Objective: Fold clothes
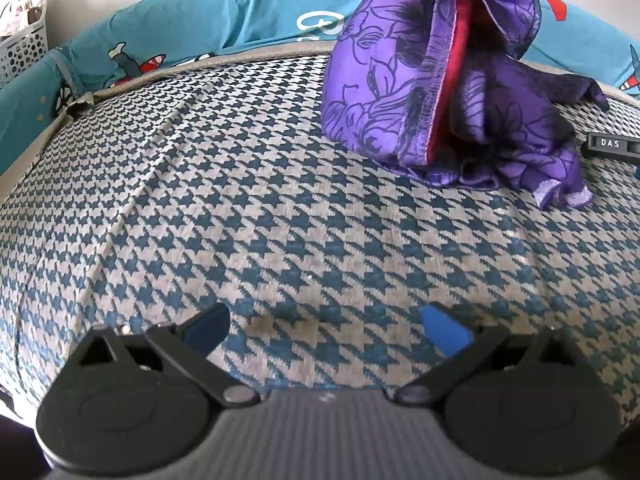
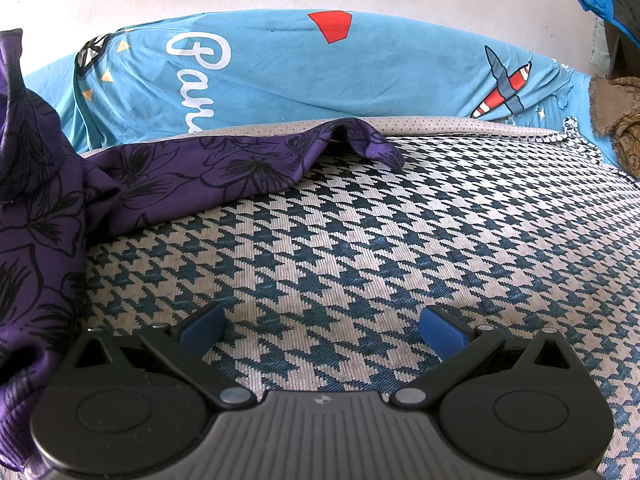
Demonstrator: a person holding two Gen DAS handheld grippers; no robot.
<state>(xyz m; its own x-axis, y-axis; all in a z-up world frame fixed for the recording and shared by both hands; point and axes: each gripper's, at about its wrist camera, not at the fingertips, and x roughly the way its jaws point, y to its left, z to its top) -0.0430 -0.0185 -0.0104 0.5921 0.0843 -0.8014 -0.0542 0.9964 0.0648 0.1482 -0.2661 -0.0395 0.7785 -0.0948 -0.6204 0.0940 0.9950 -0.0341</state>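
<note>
A purple garment [image 1: 404, 92] printed with black flowers lies bunched in a tall heap on the houndstooth cover [image 1: 280, 208], showing a red lining. It sits up and to the right of my left gripper [image 1: 326, 330], which is open with nothing between its blue pads. In the right wrist view the same purple garment [image 2: 168, 172] spreads along the left side and the back of the houndstooth cover [image 2: 400, 232]. My right gripper [image 2: 322, 326] is open and empty, its left finger close beside the cloth.
A blue printed bolster [image 1: 248, 12] lines the far edge, seen also as the blue printed bolster [image 2: 320, 72]. A white perforated basket [image 1: 24, 44] stands at far left. A black part marked DAS [image 1: 612, 146] lies right of the heap. Brown fabric [image 2: 618, 120] sits at far right.
</note>
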